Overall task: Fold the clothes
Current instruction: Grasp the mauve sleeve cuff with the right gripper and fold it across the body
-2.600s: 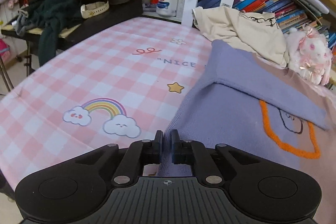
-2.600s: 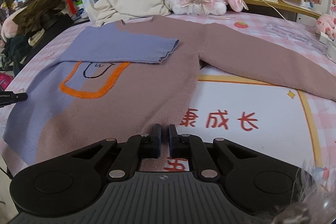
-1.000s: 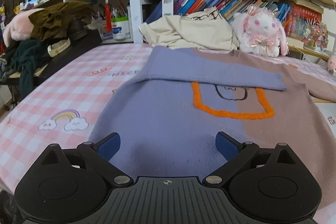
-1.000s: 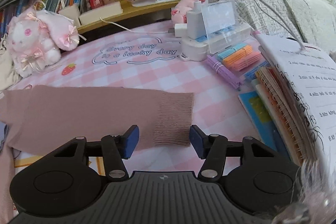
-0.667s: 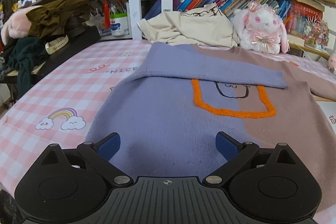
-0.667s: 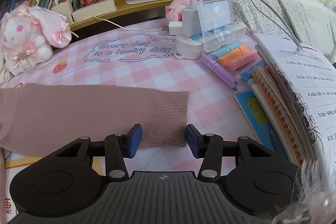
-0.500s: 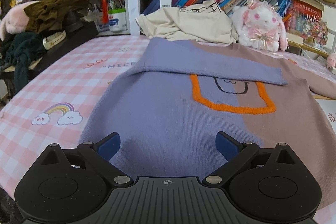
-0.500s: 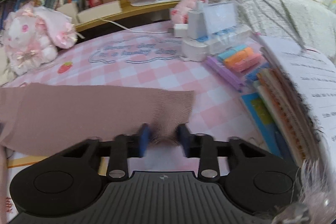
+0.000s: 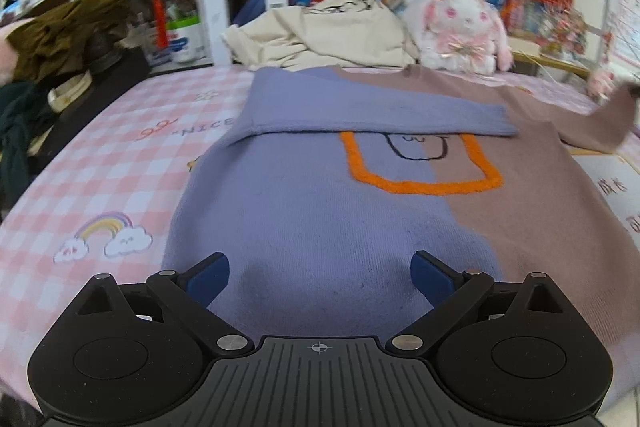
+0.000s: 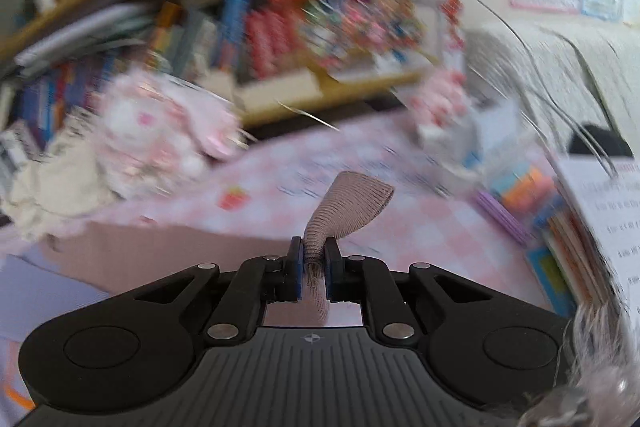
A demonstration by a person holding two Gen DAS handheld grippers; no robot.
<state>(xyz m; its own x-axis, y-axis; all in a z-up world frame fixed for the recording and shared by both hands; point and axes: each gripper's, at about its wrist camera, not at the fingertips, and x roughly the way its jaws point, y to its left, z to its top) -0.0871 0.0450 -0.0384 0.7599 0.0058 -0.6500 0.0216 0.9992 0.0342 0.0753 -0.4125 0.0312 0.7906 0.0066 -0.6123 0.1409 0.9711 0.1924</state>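
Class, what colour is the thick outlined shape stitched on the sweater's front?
Orange: the outline on the sweater shows best in the left wrist view.

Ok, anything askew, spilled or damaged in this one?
Nothing damaged or spilled. The sweater lies flat with its purple sleeve folded across the chest. The brown cuff is off the table only because the right gripper is shut on it. The right view is blurred.
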